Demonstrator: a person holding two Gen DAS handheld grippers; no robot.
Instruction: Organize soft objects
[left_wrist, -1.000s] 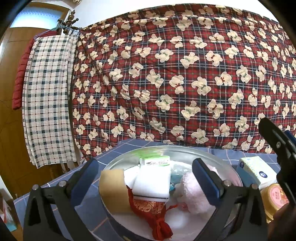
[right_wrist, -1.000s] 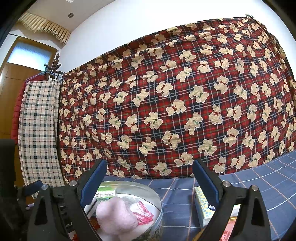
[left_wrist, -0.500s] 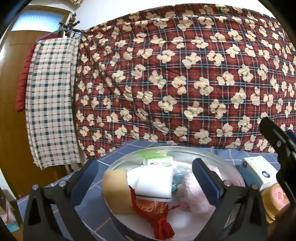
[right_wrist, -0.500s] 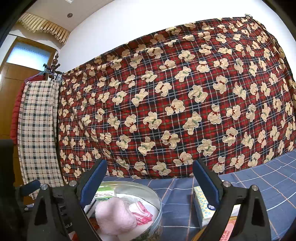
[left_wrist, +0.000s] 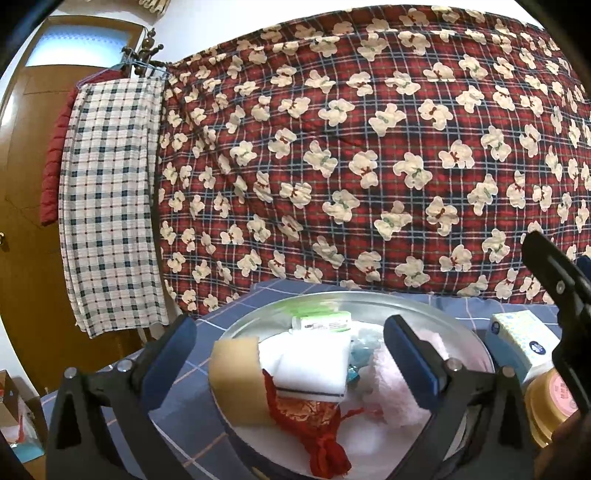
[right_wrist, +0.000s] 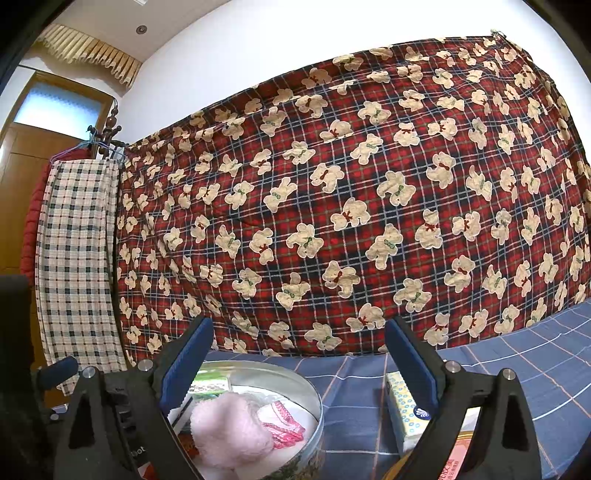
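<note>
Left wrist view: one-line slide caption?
Open left claw hovers over round tin packed with sponge, white foam block, red pouch, pink fluff.

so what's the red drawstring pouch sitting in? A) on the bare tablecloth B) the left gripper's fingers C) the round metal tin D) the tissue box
C. In the left wrist view the red drawstring pouch lies inside the round metal tin, below the white sponge; the left gripper is open, holding nothing.
</note>
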